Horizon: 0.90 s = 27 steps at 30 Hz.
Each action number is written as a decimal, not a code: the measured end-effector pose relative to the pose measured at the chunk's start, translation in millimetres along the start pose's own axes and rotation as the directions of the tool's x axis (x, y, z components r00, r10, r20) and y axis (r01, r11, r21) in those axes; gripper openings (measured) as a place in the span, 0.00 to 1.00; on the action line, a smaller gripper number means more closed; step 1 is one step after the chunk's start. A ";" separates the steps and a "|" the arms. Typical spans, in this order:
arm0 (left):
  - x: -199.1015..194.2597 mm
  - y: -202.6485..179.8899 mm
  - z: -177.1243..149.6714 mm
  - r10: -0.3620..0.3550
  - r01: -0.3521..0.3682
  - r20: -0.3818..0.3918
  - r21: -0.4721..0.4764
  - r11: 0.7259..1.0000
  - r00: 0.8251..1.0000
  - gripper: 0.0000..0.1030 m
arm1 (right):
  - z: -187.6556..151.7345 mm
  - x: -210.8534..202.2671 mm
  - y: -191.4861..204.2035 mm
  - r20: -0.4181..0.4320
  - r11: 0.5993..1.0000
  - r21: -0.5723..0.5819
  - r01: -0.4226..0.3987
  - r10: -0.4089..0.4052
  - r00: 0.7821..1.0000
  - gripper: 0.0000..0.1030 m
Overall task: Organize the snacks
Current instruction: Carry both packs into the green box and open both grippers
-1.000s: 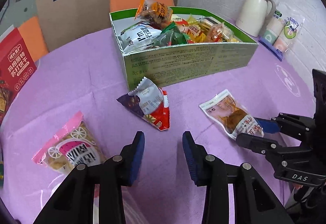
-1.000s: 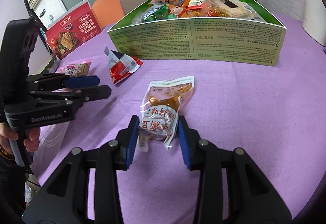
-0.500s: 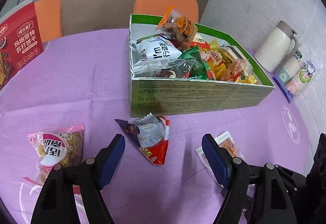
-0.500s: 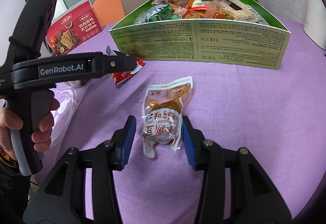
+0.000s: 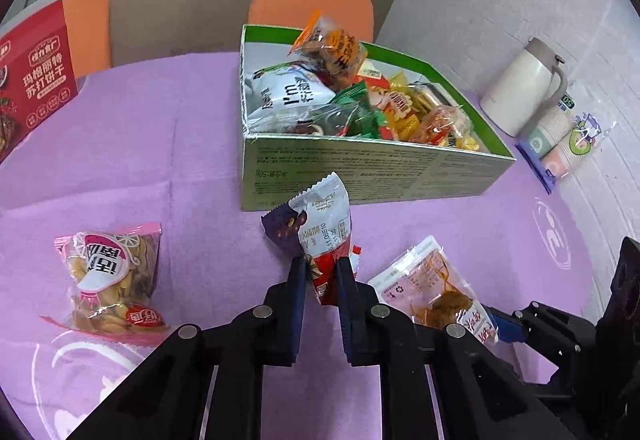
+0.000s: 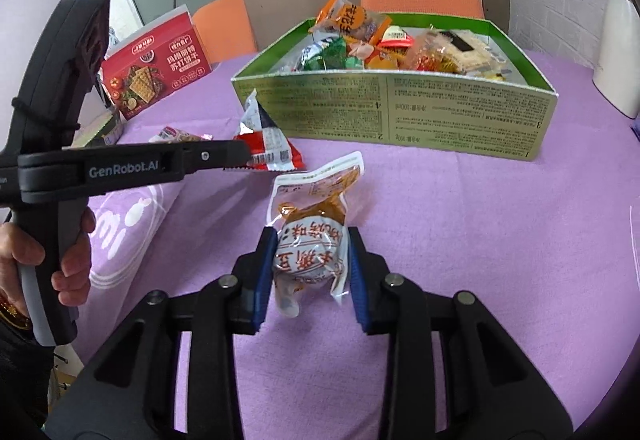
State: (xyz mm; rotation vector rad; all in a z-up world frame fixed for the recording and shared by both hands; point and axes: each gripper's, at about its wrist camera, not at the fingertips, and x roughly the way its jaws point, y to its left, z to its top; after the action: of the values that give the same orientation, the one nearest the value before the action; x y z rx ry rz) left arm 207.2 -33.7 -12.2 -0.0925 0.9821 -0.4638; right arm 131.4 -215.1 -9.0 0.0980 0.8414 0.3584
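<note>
My left gripper [image 5: 321, 276] is shut on a red, white and dark purple snack packet [image 5: 316, 236] that stands tilted just in front of the green box [image 5: 360, 176] full of snacks. My right gripper [image 6: 312, 260] is shut on the bottom of a clear packet with orange-brown contents [image 6: 314, 236] lying on the purple tablecloth; this packet also shows in the left wrist view [image 5: 436, 284]. The left gripper and its packet [image 6: 268, 148] show in the right wrist view, left of the box [image 6: 400, 112]. A pink packet of chips [image 5: 110, 276] lies at the left.
A red cracker box [image 5: 32, 80] stands at the far left. A white thermos [image 5: 524, 88] and a sleeve of paper cups [image 5: 560, 136] stand right of the box. Orange chairs [image 5: 312, 0] and a paper bag [image 5: 184, 0] are behind the table.
My left gripper moved forward and closed on the red and white packet. My right gripper closed onto the clear orange-brown packet.
</note>
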 end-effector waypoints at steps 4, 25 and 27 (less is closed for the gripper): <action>-28.2 -9.4 3.8 -0.057 0.057 0.045 0.010 0.998 0.997 0.14 | 12.0 -22.6 -5.1 0.064 1.000 0.005 -0.014 0.014 0.998 0.35; -32.0 -59.2 105.5 -0.075 0.059 0.175 0.091 0.994 0.982 0.14 | 111.6 -34.2 -93.0 0.265 0.979 0.132 0.158 -0.189 0.946 0.35; -17.9 -59.1 109.0 -0.073 0.059 0.157 0.091 0.994 0.985 0.14 | 118.5 -23.2 -103.0 0.255 0.978 0.137 0.159 -0.190 0.948 0.35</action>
State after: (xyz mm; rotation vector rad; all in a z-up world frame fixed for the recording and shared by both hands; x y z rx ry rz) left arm 268.2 -93.5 79.4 -0.0831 0.8015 -0.5505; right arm 233.4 -312.9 63.2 0.1732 0.5969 0.1249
